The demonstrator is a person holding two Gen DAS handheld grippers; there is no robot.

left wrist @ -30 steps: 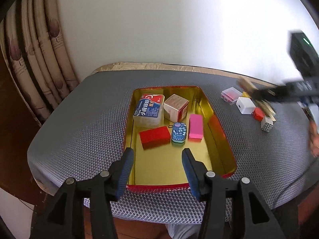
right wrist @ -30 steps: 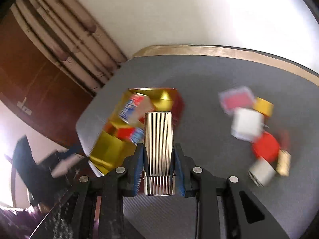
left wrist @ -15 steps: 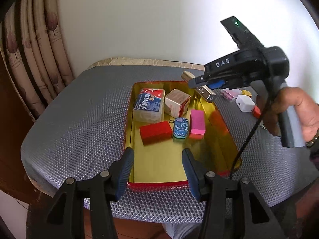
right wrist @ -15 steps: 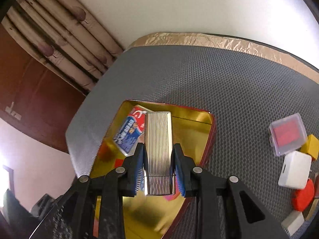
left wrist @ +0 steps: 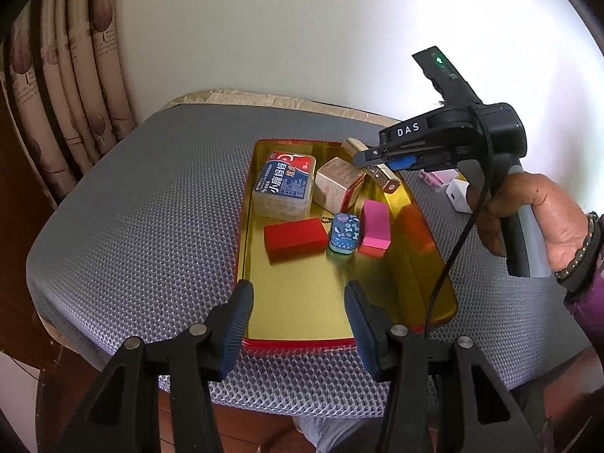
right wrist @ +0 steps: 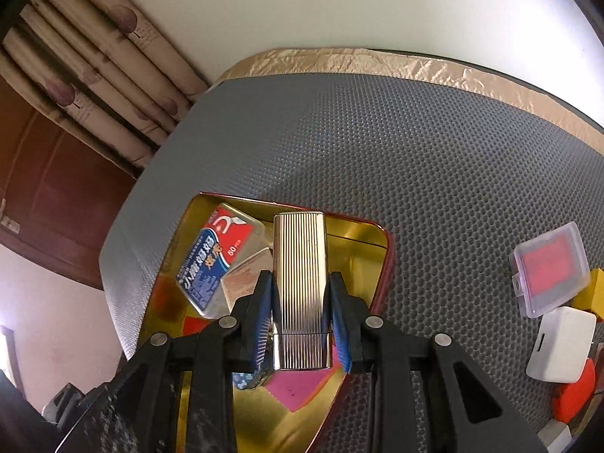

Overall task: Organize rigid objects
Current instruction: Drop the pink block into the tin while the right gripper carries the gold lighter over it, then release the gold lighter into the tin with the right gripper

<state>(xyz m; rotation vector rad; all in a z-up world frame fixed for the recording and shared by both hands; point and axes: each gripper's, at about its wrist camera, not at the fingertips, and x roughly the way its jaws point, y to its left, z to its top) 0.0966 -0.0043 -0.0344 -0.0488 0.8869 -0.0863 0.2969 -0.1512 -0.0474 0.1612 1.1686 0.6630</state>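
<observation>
A gold tray with a red rim [left wrist: 298, 343] lies on a grey mesh cushion [left wrist: 151, 207]. In it are a blue-and-red labelled box [left wrist: 285, 185], a beige box [left wrist: 338, 185], a red block [left wrist: 294, 238], a blue patterned tin [left wrist: 343, 232] and a pink eraser [left wrist: 375, 228]. My right gripper [right wrist: 300, 279] is shut on a ribbed silver lighter [right wrist: 300, 256], held tilted above the tray's far right corner. From the left wrist view, that gripper [left wrist: 372, 162] and lighter [left wrist: 389, 183] hang just over the beige box. My left gripper [left wrist: 298, 290] stands open at the tray's near edge, holding nothing.
Right of the tray lie loose items: a clear case with a red insert [right wrist: 549, 268], a white cube [right wrist: 562, 343], a yellow block [right wrist: 598, 290] and a red piece [right wrist: 573, 392]. A hand [left wrist: 528, 211] grips the right tool. Curtains [left wrist: 75, 75] hang at the left, a white wall behind.
The right gripper carried the lighter leftward from the loose items to above the tray's far right corner and sank a little. The left gripper stayed put.
</observation>
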